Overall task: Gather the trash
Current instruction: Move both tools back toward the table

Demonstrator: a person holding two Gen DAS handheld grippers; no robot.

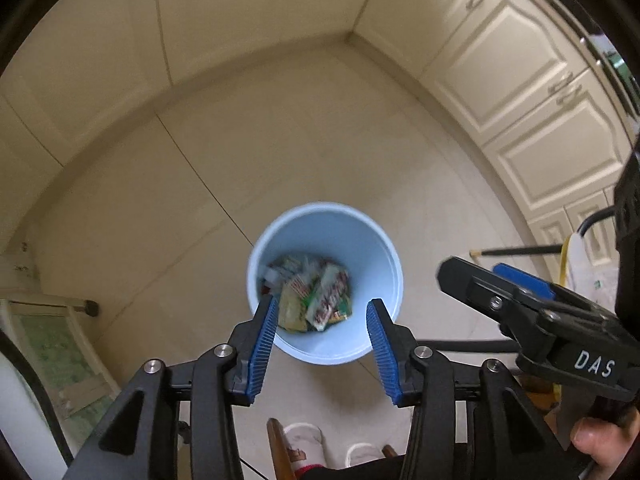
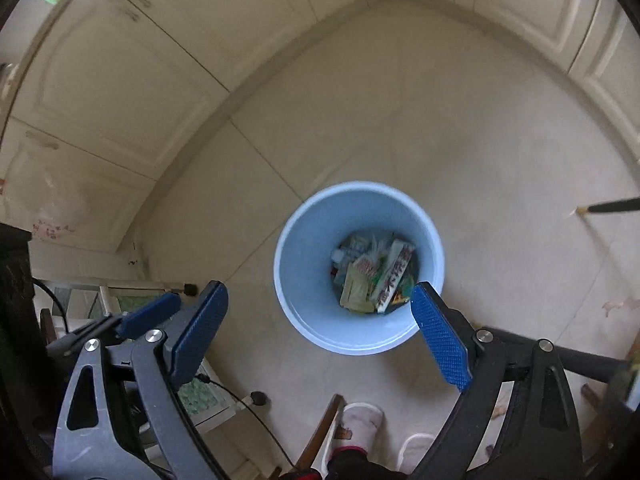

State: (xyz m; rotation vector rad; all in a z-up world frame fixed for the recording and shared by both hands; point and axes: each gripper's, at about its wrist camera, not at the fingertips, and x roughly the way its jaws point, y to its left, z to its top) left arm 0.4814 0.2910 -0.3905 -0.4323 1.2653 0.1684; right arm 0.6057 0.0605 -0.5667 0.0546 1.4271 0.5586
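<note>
A: The left gripper hangs over the floor with its blue pads apart and nothing between them. Its fingertips frame the near side of the bin.

B: And the right gripper?

A: Spread wider still, also empty. In the left wrist view it comes in from about four o'clock, and a hand holds its grip at the lower right edge.

B: Where is the bin?

A: The light blue bin stands upright on the pale tiled floor, just below the middle of both views. The wrappers lie in a heap at its bottom: crumpled packets in white, red, green and yellow, one long white box with red lettering on top.

B: Anything around it?

A: White cabinet doors run along the wall from twelve to three o'clock. A dark stick pokes in at three o'clock of the right wrist view. At six o'clock, white slippers show beside a wooden leg. A cable trails across the floor at seven o'clock.
</note>
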